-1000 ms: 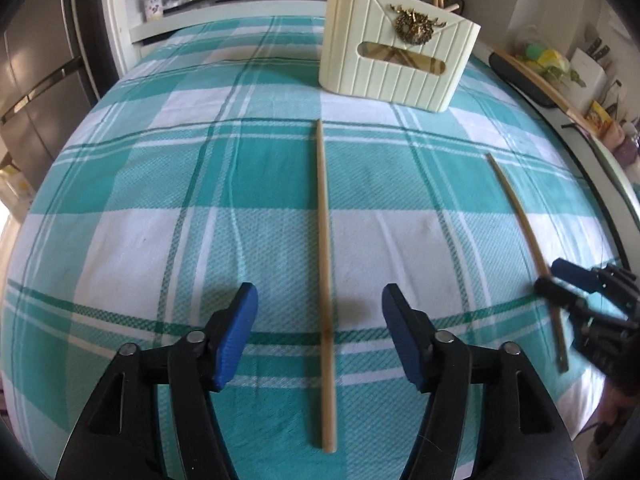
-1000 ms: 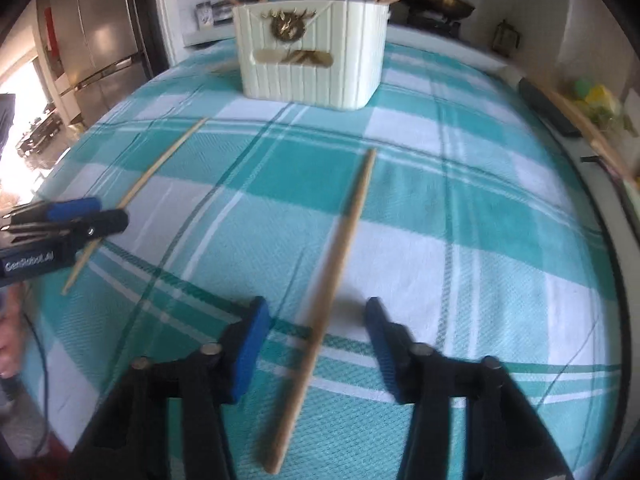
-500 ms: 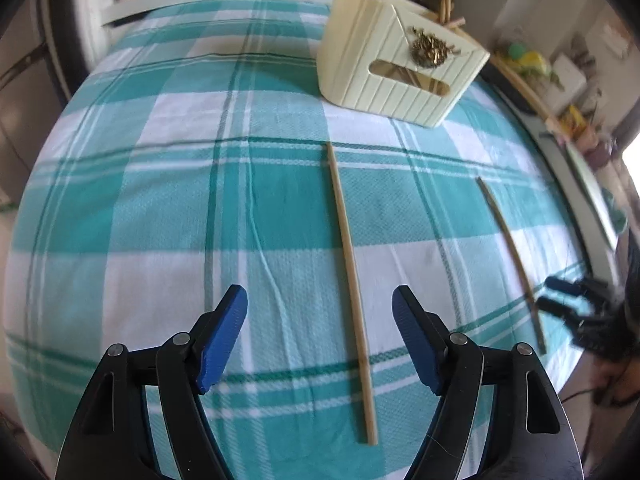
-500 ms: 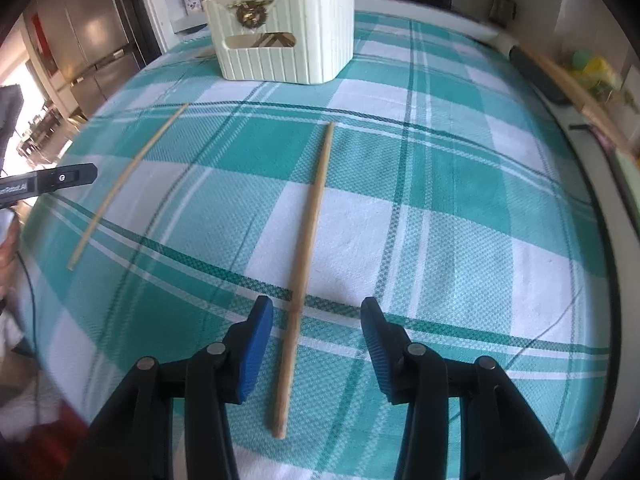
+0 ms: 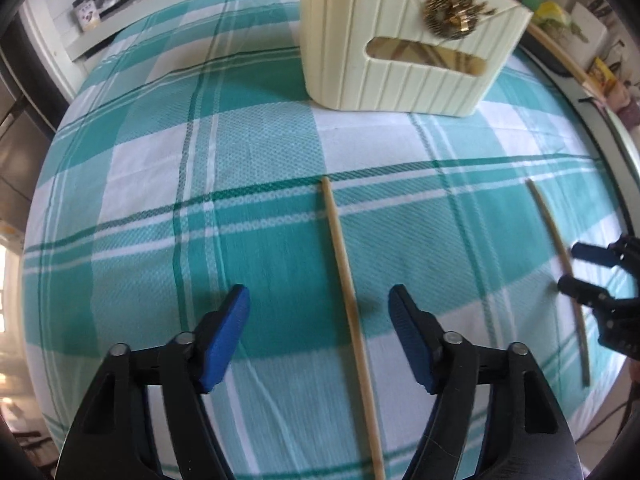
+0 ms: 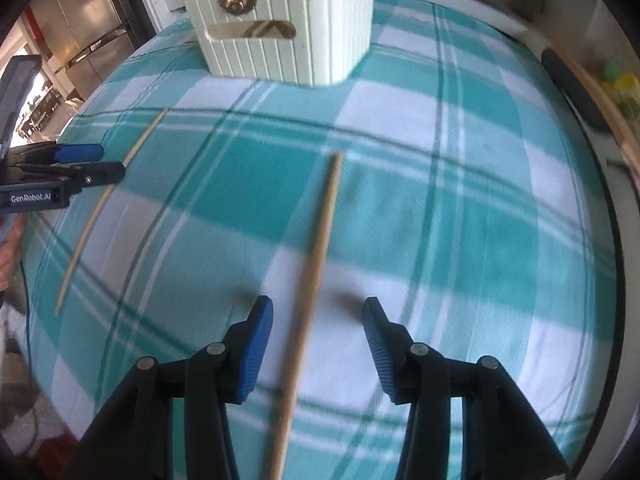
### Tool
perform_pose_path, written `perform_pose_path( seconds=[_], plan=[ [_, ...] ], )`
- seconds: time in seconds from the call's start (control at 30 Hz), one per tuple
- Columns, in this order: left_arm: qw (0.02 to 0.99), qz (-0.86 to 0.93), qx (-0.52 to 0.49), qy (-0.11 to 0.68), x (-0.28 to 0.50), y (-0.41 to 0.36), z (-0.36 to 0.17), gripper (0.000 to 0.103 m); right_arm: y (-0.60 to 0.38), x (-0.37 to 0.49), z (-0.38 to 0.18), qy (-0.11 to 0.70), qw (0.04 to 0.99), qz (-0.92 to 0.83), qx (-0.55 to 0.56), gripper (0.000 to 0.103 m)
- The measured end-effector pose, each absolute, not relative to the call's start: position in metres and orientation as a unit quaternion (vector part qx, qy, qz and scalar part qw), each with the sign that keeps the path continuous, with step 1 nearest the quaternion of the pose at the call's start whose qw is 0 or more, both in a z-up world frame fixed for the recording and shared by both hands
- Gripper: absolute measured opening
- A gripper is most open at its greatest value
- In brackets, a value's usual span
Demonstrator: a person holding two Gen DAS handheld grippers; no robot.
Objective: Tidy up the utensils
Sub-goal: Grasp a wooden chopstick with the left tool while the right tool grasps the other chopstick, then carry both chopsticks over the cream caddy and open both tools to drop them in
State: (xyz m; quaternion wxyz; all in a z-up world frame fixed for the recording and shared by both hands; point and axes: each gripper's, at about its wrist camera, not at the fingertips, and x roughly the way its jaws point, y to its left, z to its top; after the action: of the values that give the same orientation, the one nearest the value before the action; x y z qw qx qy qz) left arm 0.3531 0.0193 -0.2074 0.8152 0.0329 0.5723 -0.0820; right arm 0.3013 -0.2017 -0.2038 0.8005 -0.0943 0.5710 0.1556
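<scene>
Two wooden chopsticks lie on the teal-and-white checked cloth (image 5: 248, 152). One chopstick (image 5: 344, 264) runs between the fingers of my left gripper (image 5: 320, 312), whose jaws are closing; neither pad touches it. The other chopstick (image 6: 320, 240) lies between the fingers of my right gripper (image 6: 316, 312), whose jaws are opening, pads clear of it. Each view shows the other gripper at its edge: the right gripper (image 5: 568, 266) over the second chopstick (image 5: 548, 220), the left gripper (image 6: 110, 160) over the first chopstick (image 6: 92, 224). A cream ribbed utensil holder (image 5: 400, 60) (image 6: 280, 40) with a gold ornament stands behind, utensils inside.
A steel fridge (image 6: 80, 20) stands to the left. Jars (image 5: 86, 12) sit on a white counter behind the table. A wooden board (image 5: 560, 52) and small items line the right side. A hand (image 6: 8, 248) holds the left gripper at the table's edge.
Both grippers have moved forward along their chopsticks toward the holder, which now looks bigger. The right jaws stand wider than a second ago. The left jaws widened, then narrowed a little.
</scene>
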Motion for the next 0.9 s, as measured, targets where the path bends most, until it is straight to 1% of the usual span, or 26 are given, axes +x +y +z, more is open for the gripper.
perform_pose_path(
  seconds=[0.03, 0.07, 0.1, 0.13, 0.17, 0.2, 0.27, 0.37, 0.4, 0.6, 0.8, 0.9],
  plan=[
    [0.817, -0.077, 0.039, 0.570, 0.356, 0.019, -0.208, 0.065, -0.199, 0.308, -0.204, 0.568, 0.803, 0.155, -0.094, 0.049],
    [0.820, -0.075, 0.045, 0.566, 0.360, 0.017, -0.207, 0.055, -0.197, 0.313, -0.204, 0.566, 0.804, 0.156, -0.095, 0.048],
    [0.821, -0.077, 0.042, 0.564, 0.362, 0.017, -0.206, 0.049, -0.193, 0.322, -0.205, 0.565, 0.804, 0.156, -0.096, 0.045],
    [0.822, -0.078, 0.036, 0.563, 0.365, 0.017, -0.205, 0.029, -0.192, 0.329, -0.205, 0.563, 0.807, 0.153, -0.094, 0.042],
    [0.822, -0.077, 0.029, 0.563, 0.367, 0.017, -0.204, 0.007, -0.190, 0.335, -0.204, 0.560, 0.810, 0.147, -0.096, 0.027],
    [0.822, -0.078, 0.025, 0.564, 0.369, 0.017, -0.204, 0.007, -0.188, 0.343, -0.204, 0.555, 0.813, 0.139, -0.103, 0.011],
    [0.825, -0.082, 0.014, 0.559, 0.372, 0.018, -0.203, 0.004, -0.189, 0.353, -0.204, 0.552, 0.817, 0.138, -0.096, 0.007],
    [0.842, -0.082, -0.008, 0.533, 0.366, 0.027, -0.189, 0.004, -0.196, 0.361, -0.200, 0.545, 0.825, 0.138, -0.060, 0.006],
    [0.849, -0.084, -0.017, 0.521, 0.362, 0.030, -0.181, 0.004, -0.200, 0.358, -0.192, 0.531, 0.834, 0.143, -0.042, 0.006],
    [0.893, -0.109, -0.068, 0.431, 0.324, 0.048, -0.116, 0.004, -0.221, 0.323, -0.124, 0.439, 0.882, 0.171, 0.009, 0.006],
    [0.917, -0.146, -0.095, 0.360, 0.280, 0.055, -0.067, 0.005, -0.227, 0.276, -0.068, 0.372, 0.908, 0.193, 0.010, 0.006],
    [0.920, -0.156, -0.106, 0.343, 0.266, 0.058, -0.055, 0.004, -0.228, 0.258, -0.054, 0.349, 0.916, 0.199, 0.009, 0.006]
  ],
)
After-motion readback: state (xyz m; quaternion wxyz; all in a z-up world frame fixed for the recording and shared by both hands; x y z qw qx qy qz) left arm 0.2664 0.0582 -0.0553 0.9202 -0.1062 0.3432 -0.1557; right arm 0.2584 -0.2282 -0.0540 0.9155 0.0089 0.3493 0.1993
